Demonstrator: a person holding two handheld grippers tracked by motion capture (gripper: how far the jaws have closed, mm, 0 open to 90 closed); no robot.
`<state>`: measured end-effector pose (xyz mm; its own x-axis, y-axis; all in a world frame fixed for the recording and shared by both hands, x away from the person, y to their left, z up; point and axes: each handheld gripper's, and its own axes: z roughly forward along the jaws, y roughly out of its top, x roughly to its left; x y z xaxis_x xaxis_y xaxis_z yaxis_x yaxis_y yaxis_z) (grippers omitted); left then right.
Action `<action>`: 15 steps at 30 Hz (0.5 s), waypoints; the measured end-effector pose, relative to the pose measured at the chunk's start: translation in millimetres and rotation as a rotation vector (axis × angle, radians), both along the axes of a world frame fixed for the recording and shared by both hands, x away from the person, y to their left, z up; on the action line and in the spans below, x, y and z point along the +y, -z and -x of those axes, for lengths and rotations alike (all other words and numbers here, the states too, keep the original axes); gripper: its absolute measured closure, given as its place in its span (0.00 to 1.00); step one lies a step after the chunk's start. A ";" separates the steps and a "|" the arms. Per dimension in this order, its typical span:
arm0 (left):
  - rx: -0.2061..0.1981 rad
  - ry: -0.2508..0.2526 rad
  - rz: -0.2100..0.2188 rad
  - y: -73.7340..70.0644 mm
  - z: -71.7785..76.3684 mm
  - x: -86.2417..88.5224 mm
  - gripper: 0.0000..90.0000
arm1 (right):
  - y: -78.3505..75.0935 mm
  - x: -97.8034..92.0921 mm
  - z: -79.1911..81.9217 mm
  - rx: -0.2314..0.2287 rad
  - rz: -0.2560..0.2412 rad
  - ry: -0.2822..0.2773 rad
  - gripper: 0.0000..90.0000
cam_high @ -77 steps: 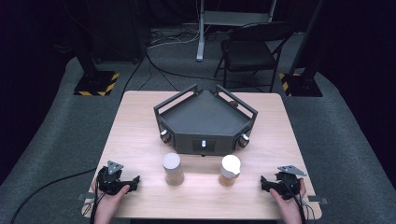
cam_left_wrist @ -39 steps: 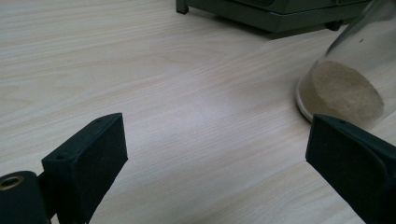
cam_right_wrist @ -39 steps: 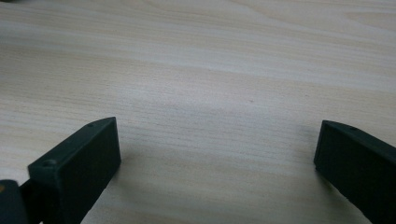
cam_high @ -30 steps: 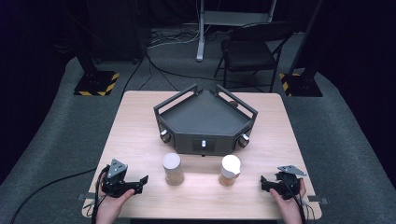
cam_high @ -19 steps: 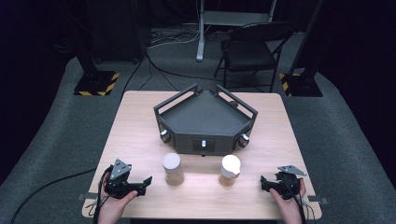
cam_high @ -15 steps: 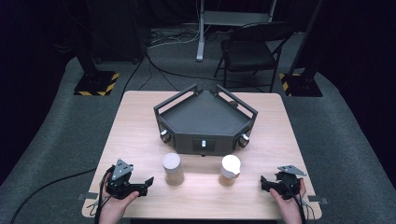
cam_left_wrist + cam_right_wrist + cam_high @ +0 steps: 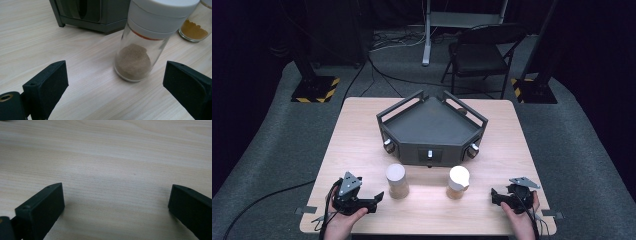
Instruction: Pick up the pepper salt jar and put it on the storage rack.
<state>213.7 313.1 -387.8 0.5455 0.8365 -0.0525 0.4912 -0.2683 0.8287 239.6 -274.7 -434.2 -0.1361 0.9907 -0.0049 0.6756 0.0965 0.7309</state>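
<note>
As the left gripper (image 7: 371, 199) lines up, jaws apart, on a spice jar (image 7: 140, 47), the right gripper (image 7: 498, 196) rests apart; closing around the glass likely comes next.

- table (image 7: 362, 130): pale wood grain, matt
- jar (image 7: 140, 53) at 12 o'clock of left gripper (image 7: 117, 82): clear glossy glass, smooth white plastic cap
- gripper jaws: matt black plastic
</note>
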 end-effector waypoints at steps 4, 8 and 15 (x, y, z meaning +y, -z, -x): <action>-0.001 0.011 -0.001 0.4 -0.2 -4.3 0.07 | 0.0 0.0 0.0 0.000 0.000 0.000 0.00; -0.005 0.019 -0.001 0.9 -0.2 -8.4 0.07 | 0.1 -0.1 0.0 -0.001 0.001 -0.001 0.00; -0.010 0.025 0.000 2.7 -1.1 -15.6 0.07 | 0.1 -0.1 -0.1 -0.001 0.001 -0.002 0.00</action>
<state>214.8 297.5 -390.5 0.5665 0.8227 -0.0467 0.4759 -0.2804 0.8336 239.7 -274.8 -434.3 -0.1381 0.9904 -0.0055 0.6749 0.0982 0.7313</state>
